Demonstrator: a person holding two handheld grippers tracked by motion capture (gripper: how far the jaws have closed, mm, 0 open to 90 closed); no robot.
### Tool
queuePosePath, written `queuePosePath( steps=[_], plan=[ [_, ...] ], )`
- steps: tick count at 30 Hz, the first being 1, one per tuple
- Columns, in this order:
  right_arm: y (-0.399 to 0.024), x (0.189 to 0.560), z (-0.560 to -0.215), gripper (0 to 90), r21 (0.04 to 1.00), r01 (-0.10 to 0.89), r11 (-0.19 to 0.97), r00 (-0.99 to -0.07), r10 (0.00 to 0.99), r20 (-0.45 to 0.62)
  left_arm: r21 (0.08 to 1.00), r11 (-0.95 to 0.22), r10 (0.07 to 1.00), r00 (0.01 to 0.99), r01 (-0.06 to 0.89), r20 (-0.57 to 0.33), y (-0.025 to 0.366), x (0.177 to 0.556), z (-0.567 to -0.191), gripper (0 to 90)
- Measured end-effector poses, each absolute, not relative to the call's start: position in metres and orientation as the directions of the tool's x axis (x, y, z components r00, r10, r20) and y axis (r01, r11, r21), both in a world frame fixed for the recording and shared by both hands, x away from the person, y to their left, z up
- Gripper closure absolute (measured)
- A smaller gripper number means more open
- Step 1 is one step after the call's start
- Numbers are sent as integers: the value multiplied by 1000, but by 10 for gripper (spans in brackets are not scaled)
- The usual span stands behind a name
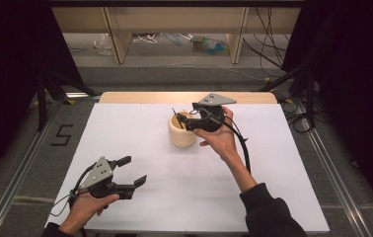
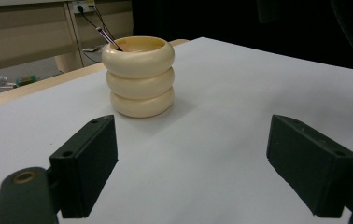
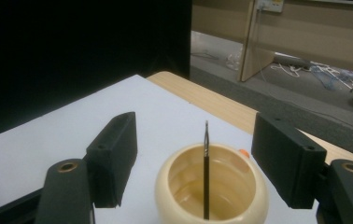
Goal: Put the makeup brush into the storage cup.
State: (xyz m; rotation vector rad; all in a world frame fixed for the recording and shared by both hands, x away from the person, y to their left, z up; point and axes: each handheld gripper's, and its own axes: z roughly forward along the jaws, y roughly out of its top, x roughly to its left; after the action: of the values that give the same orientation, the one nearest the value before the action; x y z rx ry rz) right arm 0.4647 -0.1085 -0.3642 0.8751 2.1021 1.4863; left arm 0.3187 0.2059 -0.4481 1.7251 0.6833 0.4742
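Note:
A cream cup (image 1: 182,131) shaped like three stacked rings stands on the white table top (image 1: 140,133), a little behind the middle. A thin dark brush (image 3: 206,172) leans inside it, tip up (image 1: 176,116). My right gripper (image 1: 187,121) hovers just over the cup's right rim, held by a hand from the right. In the right gripper view the gripper (image 3: 199,154) is open and looks down into the cup (image 3: 212,186), with the brush standing free between the jaws. My left gripper (image 1: 134,170) rests open near the front left corner and faces the cup (image 2: 139,77) and the brush (image 2: 109,39); nothing is between its jaws (image 2: 198,163).
The table's far edge is a bare wooden strip (image 1: 184,97). Beyond it are a desk's legs, cables and small clutter on the floor (image 1: 204,43). Black curtains close both sides. A "5" mark (image 1: 62,135) is on the floor at the left.

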Motion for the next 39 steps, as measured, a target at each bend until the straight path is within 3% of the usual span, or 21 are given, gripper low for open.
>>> queuePosePath(
  steps=[13,14,17,18,19,22,39],
  plan=[
    [-127,441,-365,327,939,244,243,-721,693,8,959,-204,666,746,194,-9,209,319,-447,163],
    [-129,440,-366,327,938,247,244,-717,698,8,976,-63,660,742,210,-117,199,317,-449,163],
    [-135,437,-369,329,933,256,254,-716,698,6,960,-210,644,765,185,-6,209,319,-446,164],
    [-137,437,-371,329,934,257,248,-717,697,12,960,-203,659,752,190,-10,209,319,-446,164],
    [-140,435,-373,329,934,262,244,-713,701,17,973,-105,679,730,206,-81,203,318,-448,163],
    [-146,432,-376,330,934,261,245,-707,707,12,977,-80,673,733,200,-95,201,318,-448,163],
    [-157,408,-381,332,942,263,209,-727,685,51,974,-109,678,731,198,-73,204,318,-447,164]
  ],
)
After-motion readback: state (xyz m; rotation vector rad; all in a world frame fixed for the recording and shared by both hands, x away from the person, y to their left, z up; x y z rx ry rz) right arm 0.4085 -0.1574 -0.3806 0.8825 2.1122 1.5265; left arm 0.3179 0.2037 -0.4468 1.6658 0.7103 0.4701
